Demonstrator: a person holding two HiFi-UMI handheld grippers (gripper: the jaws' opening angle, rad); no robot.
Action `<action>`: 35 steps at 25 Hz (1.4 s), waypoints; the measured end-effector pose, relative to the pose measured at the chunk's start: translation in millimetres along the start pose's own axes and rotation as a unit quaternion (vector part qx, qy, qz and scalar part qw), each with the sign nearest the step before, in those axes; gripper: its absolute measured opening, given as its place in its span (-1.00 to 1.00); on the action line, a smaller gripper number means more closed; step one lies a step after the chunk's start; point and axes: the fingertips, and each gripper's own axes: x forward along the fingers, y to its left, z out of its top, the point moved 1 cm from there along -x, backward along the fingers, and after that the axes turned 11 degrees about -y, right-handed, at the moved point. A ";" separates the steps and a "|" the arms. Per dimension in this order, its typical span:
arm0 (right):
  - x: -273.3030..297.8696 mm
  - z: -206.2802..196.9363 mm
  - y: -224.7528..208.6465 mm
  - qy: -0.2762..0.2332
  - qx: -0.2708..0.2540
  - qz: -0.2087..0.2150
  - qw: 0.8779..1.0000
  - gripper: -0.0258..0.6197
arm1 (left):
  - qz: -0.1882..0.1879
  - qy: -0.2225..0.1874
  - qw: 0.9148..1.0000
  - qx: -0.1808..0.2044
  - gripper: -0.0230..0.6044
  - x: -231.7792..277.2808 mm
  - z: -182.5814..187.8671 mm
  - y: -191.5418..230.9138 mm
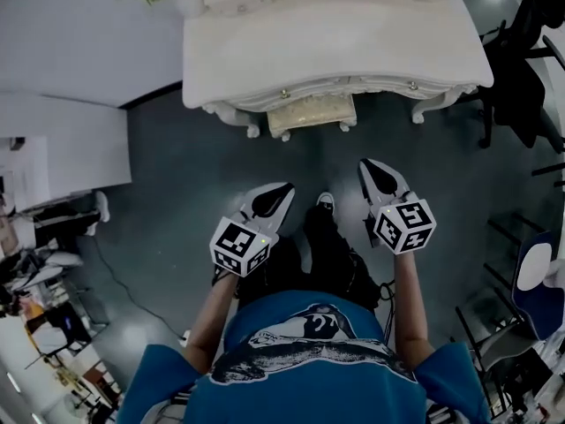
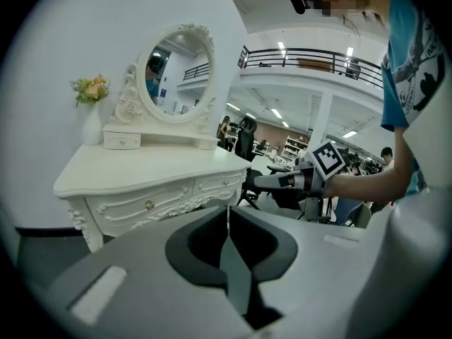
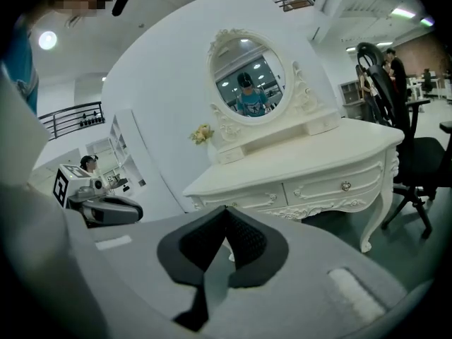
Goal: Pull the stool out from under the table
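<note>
A cream stool (image 1: 311, 113) with a padded seat stands tucked under the front edge of the white dressing table (image 1: 335, 47). My left gripper (image 1: 284, 186) is shut and empty, held over the dark floor a good way short of the stool. My right gripper (image 1: 365, 163) is likewise shut with nothing in it, level with the left and a little nearer the table. In the left gripper view the jaws (image 2: 228, 210) meet tip to tip, with the table (image 2: 141, 171) ahead at the left. In the right gripper view the shut tips (image 3: 226, 210) point at the table's drawers (image 3: 318, 186).
An oval mirror (image 3: 247, 76) and a vase of flowers (image 2: 90, 108) stand on the table. A black office chair (image 1: 521, 78) is to the table's right, a white wall (image 1: 71, 42) and cabinet to its left. The person's legs and shoe (image 1: 325, 201) are between the grippers.
</note>
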 end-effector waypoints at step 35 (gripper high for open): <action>181.9 -243.8 -254.8 0.121 0.143 -0.045 0.981 -0.21 | 0.150 0.106 0.964 -0.190 -0.02 154.9 -267.6 293.8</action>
